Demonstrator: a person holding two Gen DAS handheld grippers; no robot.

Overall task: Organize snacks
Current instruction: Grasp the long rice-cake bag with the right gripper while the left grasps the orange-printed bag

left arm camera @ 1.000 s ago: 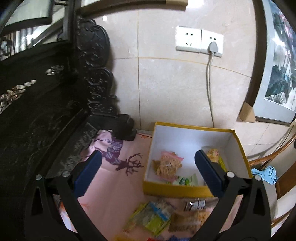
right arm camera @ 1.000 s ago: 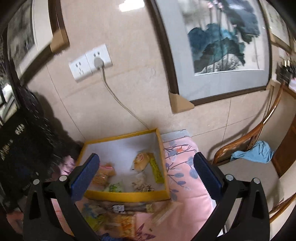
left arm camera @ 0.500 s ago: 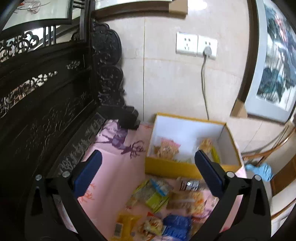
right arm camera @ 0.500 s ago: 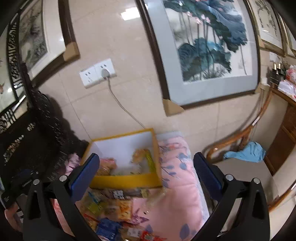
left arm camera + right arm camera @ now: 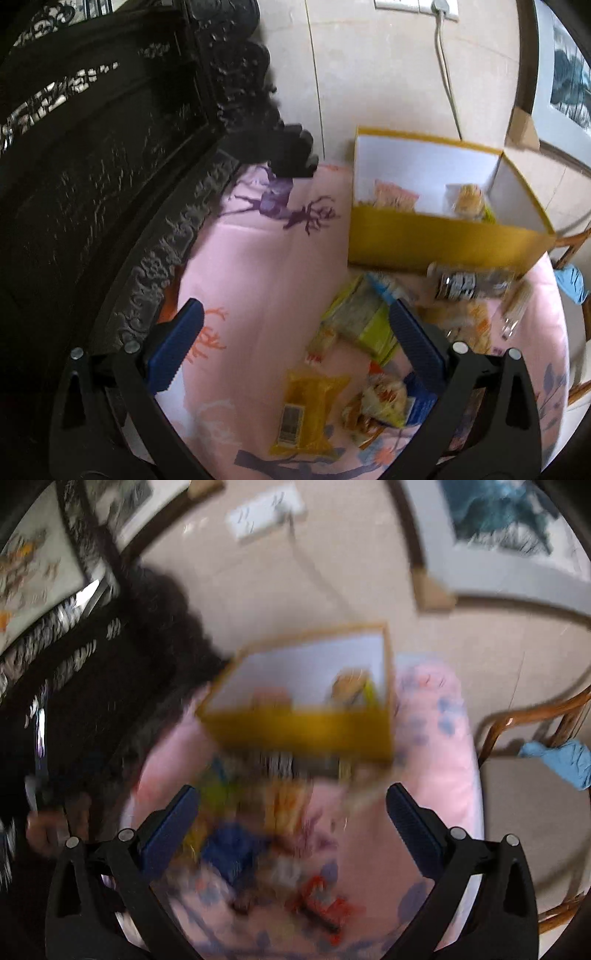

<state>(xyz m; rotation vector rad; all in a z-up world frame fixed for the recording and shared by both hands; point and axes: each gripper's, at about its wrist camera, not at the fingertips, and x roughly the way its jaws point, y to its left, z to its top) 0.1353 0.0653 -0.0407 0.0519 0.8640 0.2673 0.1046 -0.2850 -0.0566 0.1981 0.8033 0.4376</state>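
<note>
A yellow box [image 5: 436, 242] with a white inside stands against the wall on a pink printed cloth [image 5: 258, 266] and holds a few snack packets [image 5: 469, 199]. Loose snacks lie in front of it: a yellow packet [image 5: 308, 413], a green-yellow packet [image 5: 364, 321], a clear wrapped one [image 5: 469, 282]. My left gripper [image 5: 291, 343] hangs open above the cloth, nothing between its fingers. The right wrist view is blurred by motion; there my right gripper [image 5: 291, 819] is open over the snack pile [image 5: 266, 812], with the yellow box [image 5: 303, 731] beyond.
Dark carved wooden furniture [image 5: 92, 166] borders the cloth on the left. A wall socket with a cord [image 5: 443, 55] is above the box. A framed painting [image 5: 498, 524] hangs on the right. A wooden chair [image 5: 535, 716] with a blue cloth [image 5: 565, 760] stands right of the table.
Both grippers have tilted down and come closer to the table, so the loose snacks now fill the lower view. Both stay open. The right view has become blurred.
</note>
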